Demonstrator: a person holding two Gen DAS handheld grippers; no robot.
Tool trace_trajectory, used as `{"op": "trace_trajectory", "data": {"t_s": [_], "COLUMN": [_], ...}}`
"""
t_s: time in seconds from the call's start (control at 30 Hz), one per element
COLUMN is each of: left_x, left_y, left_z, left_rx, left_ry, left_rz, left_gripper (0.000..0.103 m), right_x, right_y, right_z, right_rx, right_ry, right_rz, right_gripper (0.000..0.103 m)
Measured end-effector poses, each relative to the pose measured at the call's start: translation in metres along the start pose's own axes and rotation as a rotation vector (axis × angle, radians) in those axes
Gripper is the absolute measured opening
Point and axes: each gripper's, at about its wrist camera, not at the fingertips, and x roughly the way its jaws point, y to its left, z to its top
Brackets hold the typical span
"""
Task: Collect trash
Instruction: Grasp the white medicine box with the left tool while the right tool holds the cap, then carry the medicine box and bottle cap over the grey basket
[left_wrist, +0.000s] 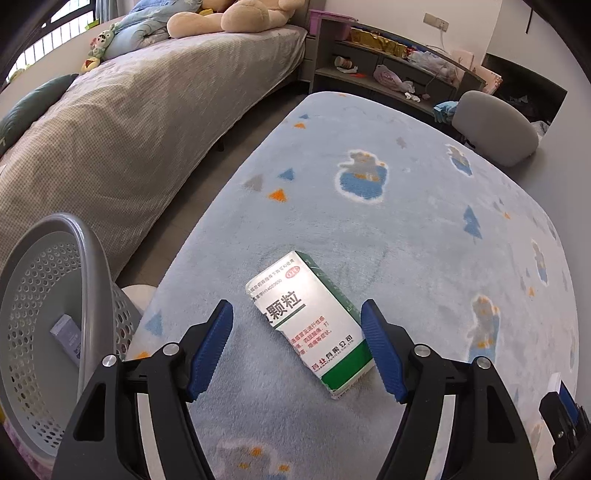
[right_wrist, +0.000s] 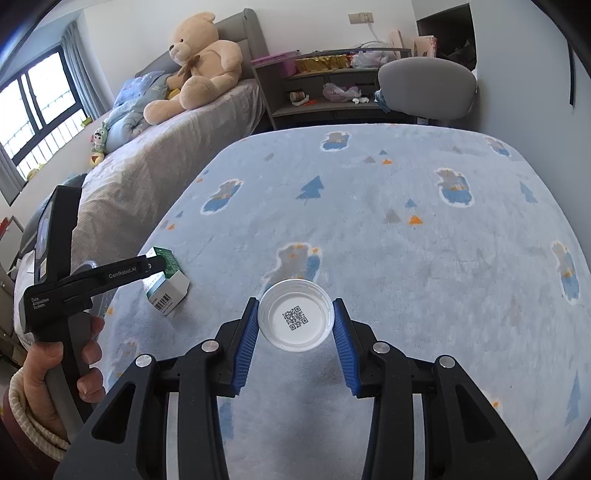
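A white and green medicine box (left_wrist: 310, 317) lies flat on the light blue rug (left_wrist: 406, 229). My left gripper (left_wrist: 297, 306) hangs just above it, open, with a blue pad on either side and neither pad touching. The right wrist view shows the same box (right_wrist: 168, 286) under the left gripper (right_wrist: 157, 266), which a hand (right_wrist: 88, 354) holds. My right gripper (right_wrist: 295, 302) is shut on a round white lid (right_wrist: 294, 319) with a QR code inside it, held above the rug.
A grey perforated basket (left_wrist: 88, 258) stands at the left on the floor, with a small box (left_wrist: 68, 338) inside. The bed (left_wrist: 129, 122) runs along the rug's left side. A grey chair (left_wrist: 495, 125) and cluttered shelves (left_wrist: 388, 59) stand at the far end.
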Motion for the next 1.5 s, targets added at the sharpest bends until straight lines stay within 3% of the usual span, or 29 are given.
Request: {"op": "trace_trajectory", "data": {"t_s": [0.6,0.67,0.8,1.0,1.5], "left_x": [0.015,0.016,0.012,0.004,-0.064], "left_y": [-0.022,-0.024,-0.032,-0.034,-0.016], "left_z": [-0.014,-0.016,-0.02,-0.025,-0.056], "left_rx": [0.052,0.058,0.091,0.13,0.245], "left_ry": [0.006,0.016,0.01,-0.006,-0.156], "left_rz": [-0.06,-0.088,-0.137,-0.133,-0.098], "left_gripper": [0.07,0.066,0.041,0.039,0.039], "right_x": [-0.001,-0.001,-0.002,-0.004,-0.007], "right_y": [-0.001,-0.001,-0.001,-0.003,0.011], "right_z": [0.001,0.001,0.001,0.002,-0.006], "right_rx": [0.001,0.001,0.003,0.004,-0.021], "right_ry": [-0.003,-0.003,-0.005,-0.01,-0.014], "right_rz": [0.005,0.005,0.006,0.007,0.013], "right_gripper": [0.039,0.039,0.039,0.039,0.039]}}
